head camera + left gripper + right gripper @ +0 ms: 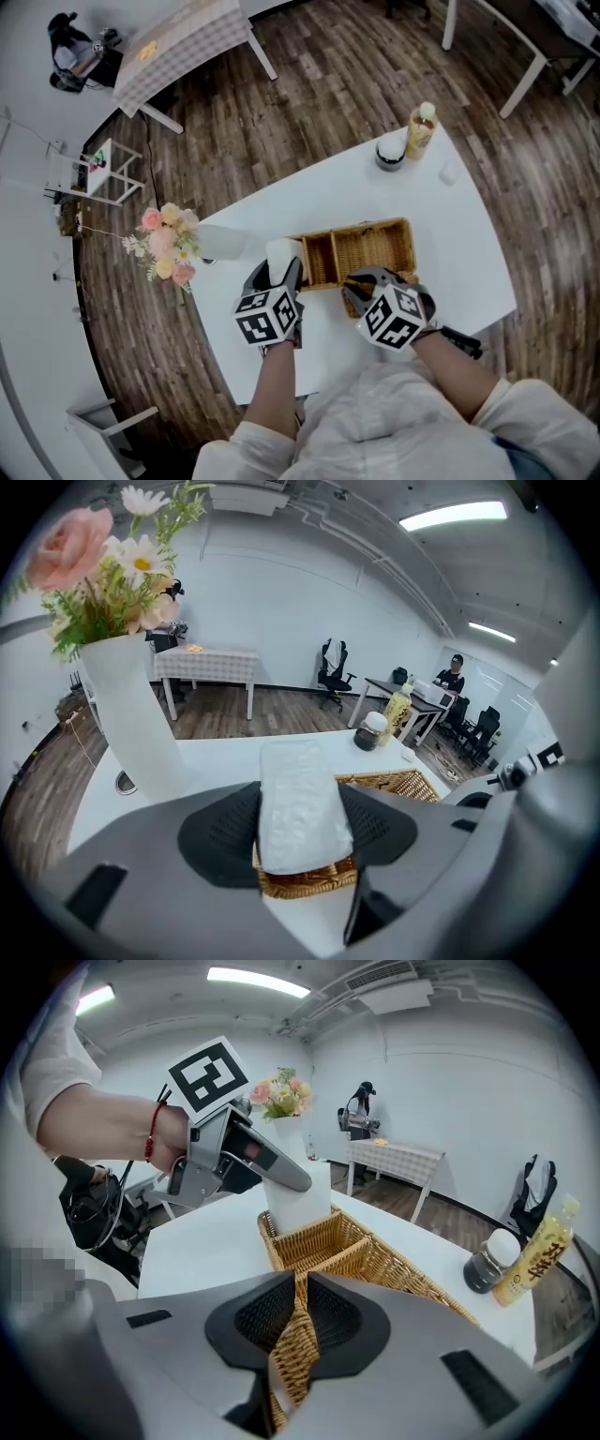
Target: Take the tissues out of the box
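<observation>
Table (450,234), white, takes up the middle of the head view and stands on a dark plank floor (356,75). Wicker basket (361,228) lies lengthwise on the table in front of the person; partitions split it into compartments, with a narrow one at its left end. Vase (127,714), white and tall, stands on the table to the left of the basket and well apart from it, holding pink, white and yellow flowers (167,242). Left gripper (279,281) is at the basket's left end, with its jaws spread wide and both pads pressed flat against the sides of the tissue pack (298,803). This is a white, soft-looking pack, held upright with its top clear above the jaws. In the right gripper view the pack's lower end drops behind the basket's end rim, over the narrow end compartment (cannot tell if it touches the compartment floor). Right gripper (298,1321) is at the basket's long wall on the person's side, with its jaws nearly together and pinching that wicker wall between the pads. Bottle (421,129), yellowish with a pale cap, stands near the table's far edge. Jar (390,150), dark with a white lid, stands just beside it. Small white object (448,173) lies on the table near both; it is too small to identify.
</observation>
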